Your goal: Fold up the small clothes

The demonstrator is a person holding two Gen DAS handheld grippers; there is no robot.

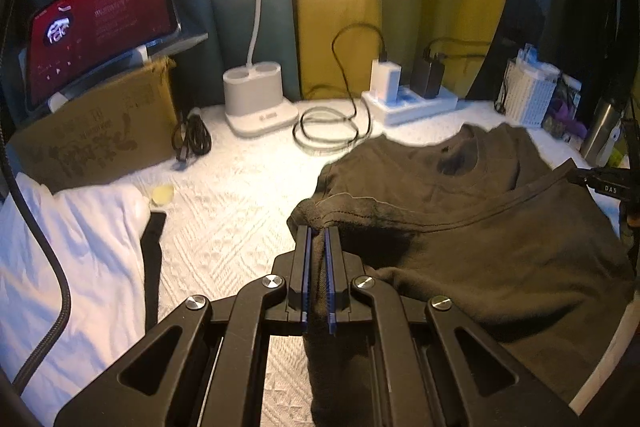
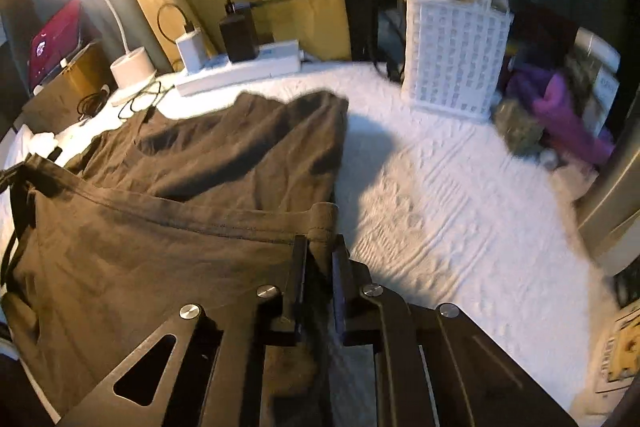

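Note:
A dark olive t-shirt (image 1: 472, 211) lies on the white textured cloth, its collar toward the far side. My left gripper (image 1: 319, 233) is shut on the left corner of the shirt's hem and holds it raised. My right gripper (image 2: 320, 241) is shut on the right corner of the same hem, so the hem stretches between the two grippers above the shirt (image 2: 208, 163). The right gripper's black body shows at the right edge of the left wrist view (image 1: 604, 183).
A white garment (image 1: 80, 247) lies at the left. At the back stand a cardboard box (image 1: 100, 131) with a tablet, a lamp base (image 1: 258, 99), coiled cables (image 1: 328, 131), a power strip (image 1: 408, 99) and a white basket (image 2: 452, 55). A steel bottle (image 1: 604, 131) stands at the right.

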